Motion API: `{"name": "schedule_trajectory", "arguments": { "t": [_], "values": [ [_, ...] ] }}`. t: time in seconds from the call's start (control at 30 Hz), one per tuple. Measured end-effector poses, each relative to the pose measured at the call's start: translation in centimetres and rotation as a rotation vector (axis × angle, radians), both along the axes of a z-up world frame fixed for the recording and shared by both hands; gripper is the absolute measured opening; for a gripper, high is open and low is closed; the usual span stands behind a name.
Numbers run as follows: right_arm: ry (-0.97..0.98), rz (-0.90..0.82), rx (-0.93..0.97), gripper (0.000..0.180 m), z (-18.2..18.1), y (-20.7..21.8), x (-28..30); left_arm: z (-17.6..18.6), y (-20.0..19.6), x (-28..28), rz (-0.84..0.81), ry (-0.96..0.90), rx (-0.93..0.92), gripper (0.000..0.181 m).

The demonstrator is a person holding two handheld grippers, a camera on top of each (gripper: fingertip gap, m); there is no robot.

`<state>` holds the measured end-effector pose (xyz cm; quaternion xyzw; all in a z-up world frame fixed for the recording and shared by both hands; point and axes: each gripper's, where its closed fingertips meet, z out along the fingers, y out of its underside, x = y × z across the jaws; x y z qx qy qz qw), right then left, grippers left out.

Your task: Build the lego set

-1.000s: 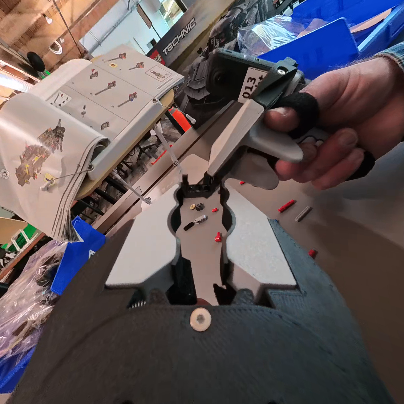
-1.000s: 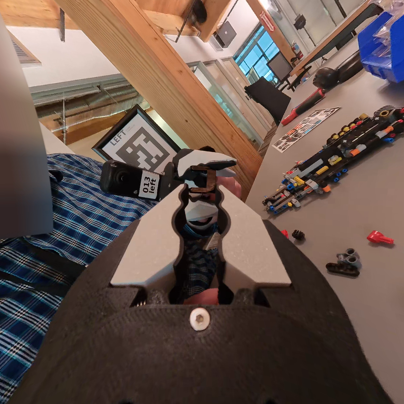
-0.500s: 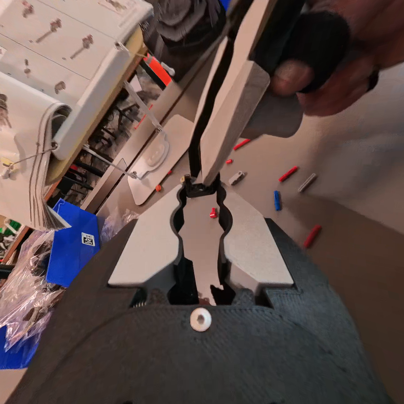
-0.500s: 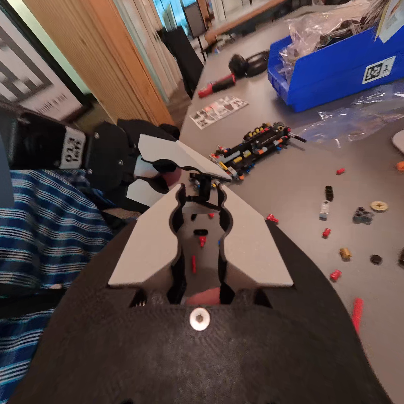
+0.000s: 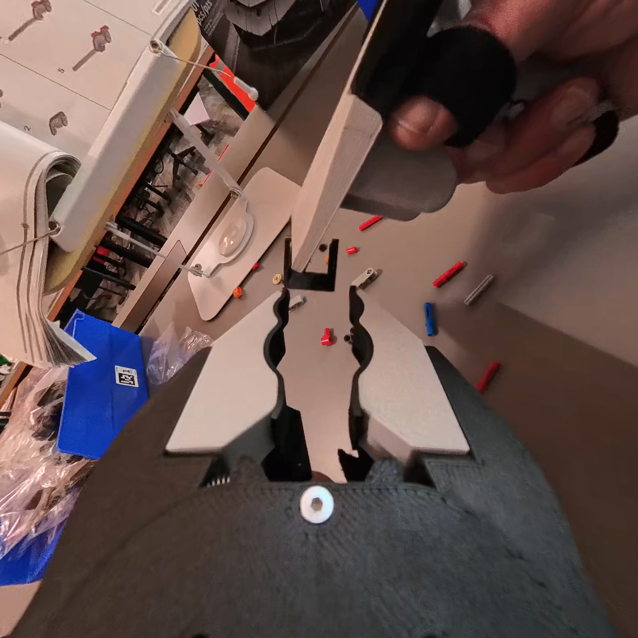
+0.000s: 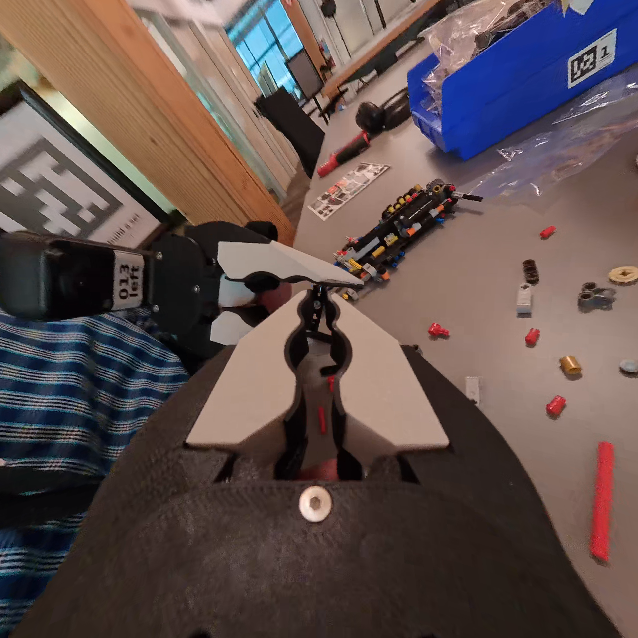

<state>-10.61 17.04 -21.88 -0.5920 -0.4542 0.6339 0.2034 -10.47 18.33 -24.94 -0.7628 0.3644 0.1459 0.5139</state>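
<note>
We find the black U-shaped frame piece (image 5: 310, 272) held above the grey table (image 5: 518, 345), pinched between the tips of our right gripper (image 6: 319, 298), whose fingers are nearly closed on it in the right wrist view. From the left wrist view the piece sits just beyond our left gripper (image 5: 316, 293); those fingers stand apart with a clear gap between them, and the piece is not clamped by them (whether one tip brushes its lower edge we cannot tell). A hand (image 5: 535, 114) wraps the right gripper's handle above.

Farther out on the table lies the long partly built chassis (image 6: 397, 234), black with yellow, orange and blue parts. Loose pieces are scattered around: a red pin (image 5: 326, 336), a blue pin (image 5: 429, 318), a long red axle (image 6: 602, 504), a tan gear (image 6: 623, 275) and a gold bush (image 6: 570, 365).

A blue bin (image 6: 518, 89) near the table's far side holds clear plastic bags of parts (image 6: 459, 31). In the left wrist view a blue bin (image 5: 100, 383) also sits among clear bags, below the open instruction booklet (image 5: 51, 103) on its stand.
</note>
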Motion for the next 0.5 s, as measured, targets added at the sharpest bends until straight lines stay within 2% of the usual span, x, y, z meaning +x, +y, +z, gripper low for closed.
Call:
{"name": "schedule_trajectory", "arguments": {
  "t": [0.23,0.33,0.5],
  "values": [
    [0.050,0.075,-0.188,0.003,0.4,-0.5,0.1,1.6,-0.3,0.3,-0.041,-0.080,0.071,0.032],
    [0.060,0.098,-0.227,0.003,0.5,-0.7,0.1,1.8,-0.7,0.8,-0.082,-0.071,0.089,0.024],
    [0.063,0.107,-0.254,0.003,0.4,-0.8,0.0,1.8,-0.8,0.8,-0.085,-0.101,0.080,0.024]
  ]
}}
